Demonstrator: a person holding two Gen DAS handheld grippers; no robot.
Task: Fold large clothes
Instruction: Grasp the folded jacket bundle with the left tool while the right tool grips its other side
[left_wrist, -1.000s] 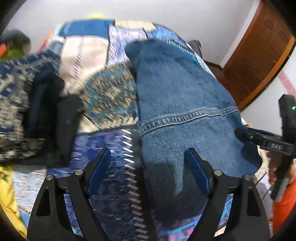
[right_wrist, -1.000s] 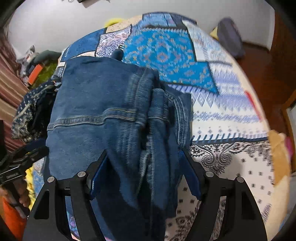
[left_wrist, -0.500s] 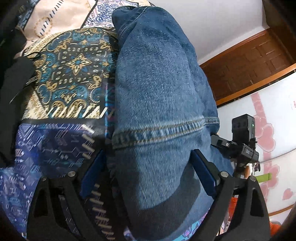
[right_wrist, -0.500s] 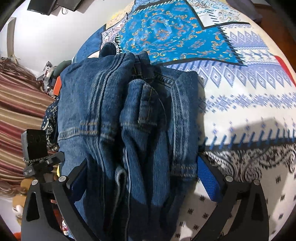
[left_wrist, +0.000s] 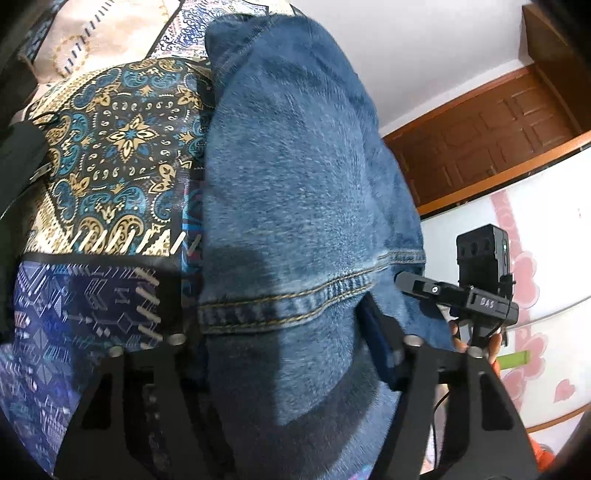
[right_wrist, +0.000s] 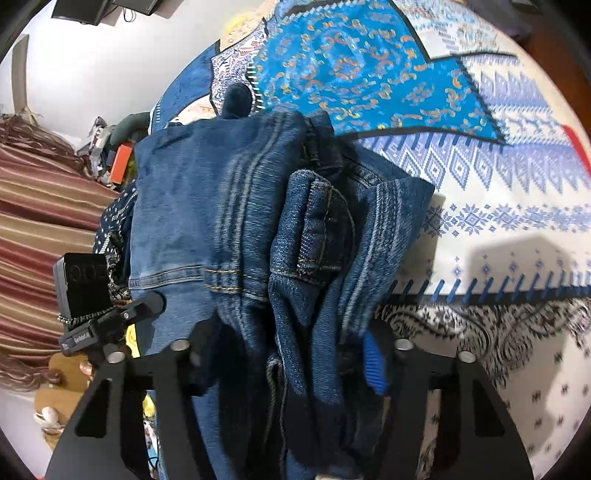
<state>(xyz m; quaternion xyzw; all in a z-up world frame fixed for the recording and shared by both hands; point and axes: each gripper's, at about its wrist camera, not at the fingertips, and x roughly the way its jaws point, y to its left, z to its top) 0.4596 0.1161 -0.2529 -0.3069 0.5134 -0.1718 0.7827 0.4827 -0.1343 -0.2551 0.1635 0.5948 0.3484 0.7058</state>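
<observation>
A folded pair of blue jeans (left_wrist: 295, 192) lies on the patterned bedspread (left_wrist: 110, 147). My left gripper (left_wrist: 284, 354) straddles the near end of the jeans, its jaws wide apart with the denim bulging up between them. In the right wrist view the jeans (right_wrist: 236, 206) show as a thick bundle of stacked layers with a seam and pocket. My right gripper (right_wrist: 284, 354) straddles that bundle at the near end, jaws wide, with denim filling the gap. The right gripper also shows at the right of the left wrist view (left_wrist: 461, 291), and the left gripper at the left of the right wrist view (right_wrist: 110, 321).
The bedspread (right_wrist: 498, 229) stretches right and far of the jeans. A dark garment (left_wrist: 18, 177) lies on the bed at the left. A wooden door (left_wrist: 491, 147) and wall stand beyond the bed. A striped curtain (right_wrist: 40, 229) and clutter lie off the left side.
Both grippers have pushed forward and lower around the near end of the jeans, so the denim now fills the gap between each pair of jaws. The jeans look more bunched.
</observation>
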